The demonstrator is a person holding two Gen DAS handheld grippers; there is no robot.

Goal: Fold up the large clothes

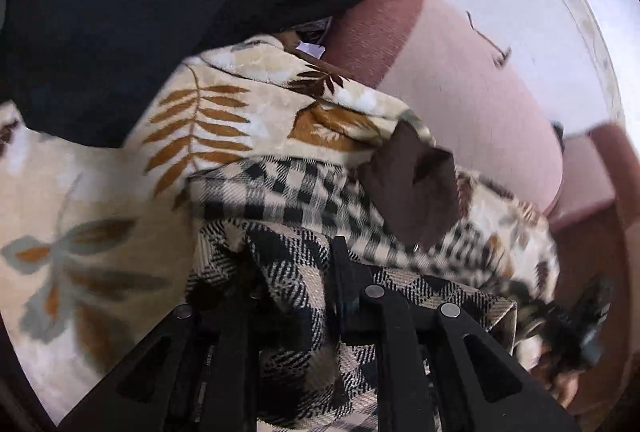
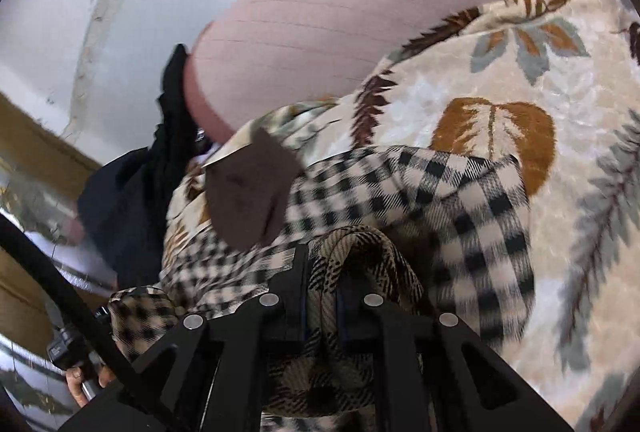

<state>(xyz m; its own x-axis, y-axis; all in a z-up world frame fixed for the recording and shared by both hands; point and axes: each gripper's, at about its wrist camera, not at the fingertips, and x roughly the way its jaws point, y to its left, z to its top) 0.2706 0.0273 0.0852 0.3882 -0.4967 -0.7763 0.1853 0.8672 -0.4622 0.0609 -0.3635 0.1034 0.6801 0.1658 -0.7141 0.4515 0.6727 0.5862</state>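
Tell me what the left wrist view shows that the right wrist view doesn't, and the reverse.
Only the left wrist view shows the other gripper from outside, low at the right edge, blurred.

Only the right wrist view shows a hand on a dark handle at lower left, and a wooden edge along the left side.

Both show the checked garment bunched between that view's own fingers, left gripper and right gripper alike, its brown patch, the leaf-patterned blanket under it, the pink cushion, and the dark clothing heaped beyond.
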